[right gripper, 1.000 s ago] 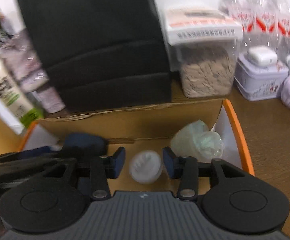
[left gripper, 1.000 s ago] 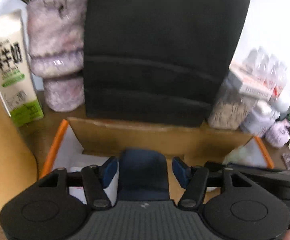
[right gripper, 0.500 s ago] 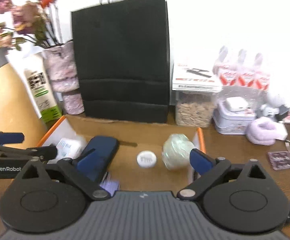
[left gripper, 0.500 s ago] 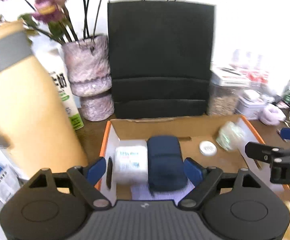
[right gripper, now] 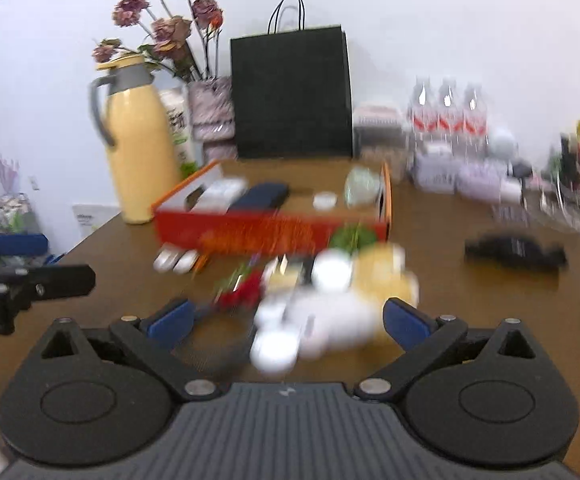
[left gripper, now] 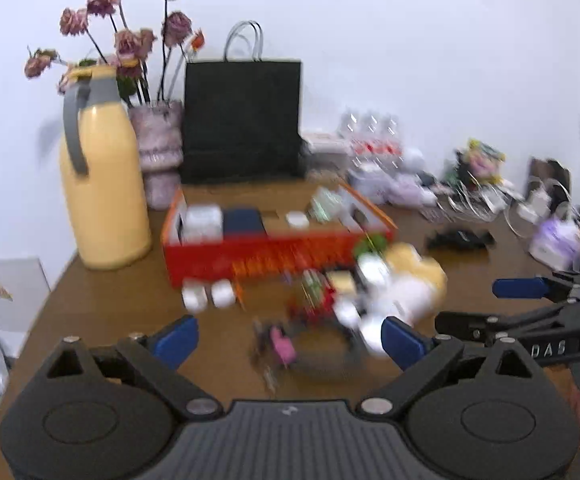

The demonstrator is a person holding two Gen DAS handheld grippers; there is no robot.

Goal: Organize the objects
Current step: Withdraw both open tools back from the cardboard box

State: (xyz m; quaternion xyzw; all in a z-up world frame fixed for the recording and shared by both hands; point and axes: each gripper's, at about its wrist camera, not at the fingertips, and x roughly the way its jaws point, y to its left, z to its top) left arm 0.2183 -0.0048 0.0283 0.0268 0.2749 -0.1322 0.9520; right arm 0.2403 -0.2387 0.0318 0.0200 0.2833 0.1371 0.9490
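- both grippers, left gripper (left gripper: 288,340) and right gripper (right gripper: 286,322), are hanging spread wide, having just been opening, nothing between them.
- the blurred pile of small things (right gripper: 322,296) is lying just ahead of both, closer to the right one.
- the orange box (right gripper: 274,232) is sitting beyond it, long side across.

Both grippers drew back from the orange-edged box (left gripper: 274,258), which filled the views a second ago and sat farther off across the brown table (left gripper: 130,304) by the end. The left gripper (left gripper: 290,340) and right gripper (right gripper: 286,322) had both just been opening, and their blue pads ended spread wide with nothing between them. A blurred heap of small items (right gripper: 330,292) in front of the box, and the yellow jug (left gripper: 104,184) beside it, came into sight.
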